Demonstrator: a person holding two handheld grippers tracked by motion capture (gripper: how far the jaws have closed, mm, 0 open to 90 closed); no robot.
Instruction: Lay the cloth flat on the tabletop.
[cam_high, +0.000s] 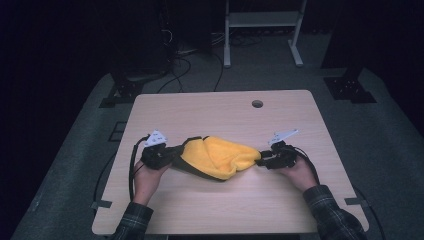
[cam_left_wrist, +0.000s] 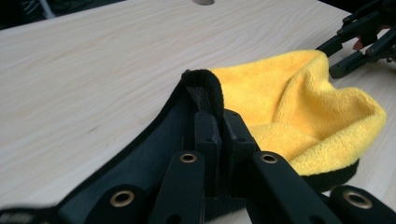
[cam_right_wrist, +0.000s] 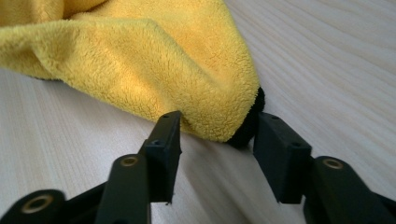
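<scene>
The soft yellow fleece cloth with the black trimmed edge (cam_high: 220, 157) is lying bunched in the middle of the pale wooden surface (cam_high: 225, 112), stretched out between the two hands, its long axis running from one side of the high view to the other. The left hand-held gripper (cam_high: 172, 155) is clamping down on the cloth's black hem at its own end, jaws pressed together with the fabric pinched between them and a loop of trim poking up just past the tips, as the left gripper view (cam_left_wrist: 219, 126) is showing. Over on the other side, the right hand-held gripper (cam_right_wrist: 217, 140) is sitting with its jaws partway open, straddling the far corner of the cloth; the corner is lying straight ahead of it, right in the gap, and the pads seem to be just short of pressing on it, though it is hard to tell at the near pad. So the right hand is the one nearest the free corner, and closing on that point looks like what matters next.
</scene>
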